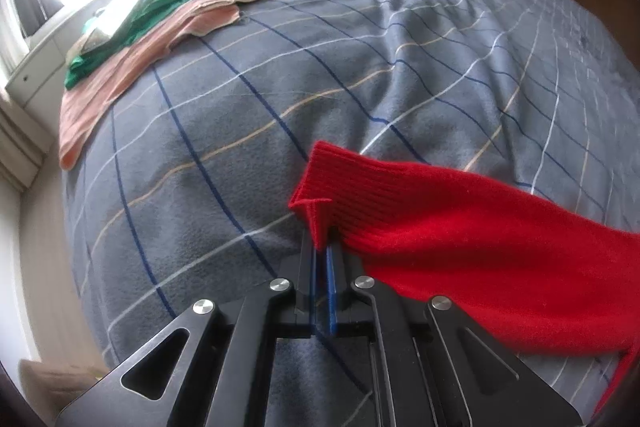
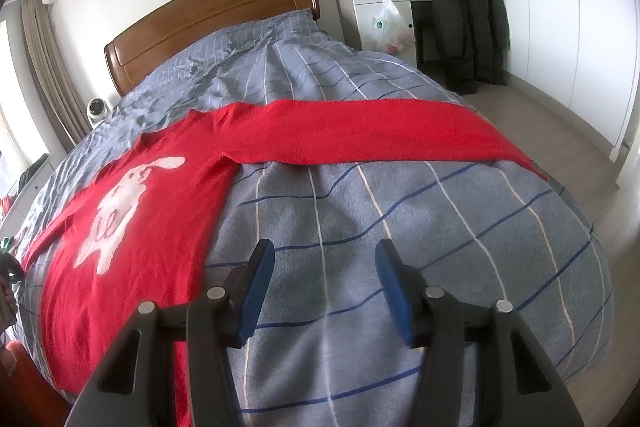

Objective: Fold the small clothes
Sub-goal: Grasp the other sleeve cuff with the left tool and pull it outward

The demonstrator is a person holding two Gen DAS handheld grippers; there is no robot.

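A small red sweater (image 2: 132, 227) with a white rabbit print lies flat on the grey checked bedspread (image 2: 360, 227). One sleeve (image 2: 360, 135) stretches out toward the right edge of the bed. My left gripper (image 1: 323, 247) is shut on the ribbed cuff of the other sleeve (image 1: 440, 223) and holds it just above the bedspread (image 1: 240, 107). My right gripper (image 2: 325, 263) is open and empty, over bare bedspread to the right of the sweater's body.
A pile of green (image 1: 160, 7) and pink (image 1: 132, 67) clothes lies at the far left corner of the bed. A wooden headboard (image 2: 208, 15), a white desk (image 2: 376, 3) and a dark coat on a chair (image 2: 468, 27) stand beyond the bed.
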